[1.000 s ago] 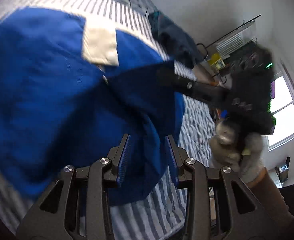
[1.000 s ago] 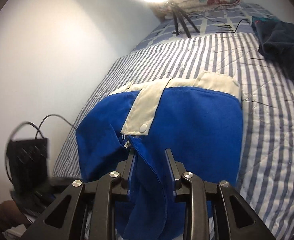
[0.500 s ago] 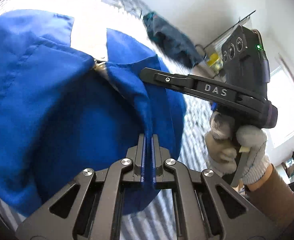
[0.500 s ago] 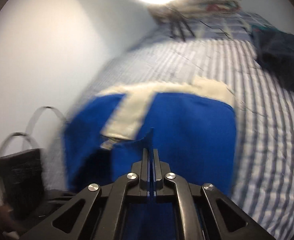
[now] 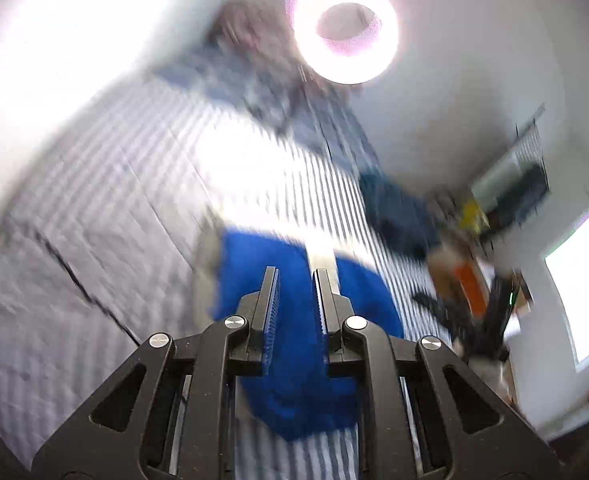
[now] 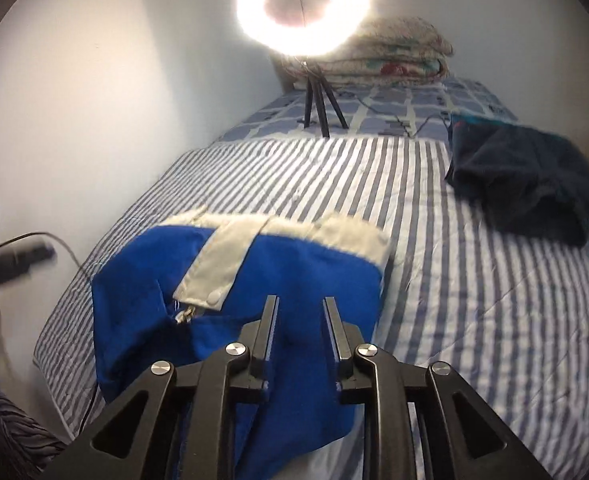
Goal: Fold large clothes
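Ring light [image 6: 301, 8], folded quilts [image 6: 390, 56], striped bedcover [image 6: 474, 280]

The garment [image 6: 254, 280] lies on the bed [image 6: 474, 280], near its close end and toward the wall-side edge. Behind the garment, at the far end of the bed, a ring light [image 6: 302, 4] stands on its tripod, with a stack of folded bedding [image 6: 390, 56] just behind that. Right of the garment, well apart from it, a second heap of clothing [image 6: 526, 184] sits by the bed's other edge. Left of the garment, off the bed, what may be a cabled device [image 6: 18, 260] shows, blurred.
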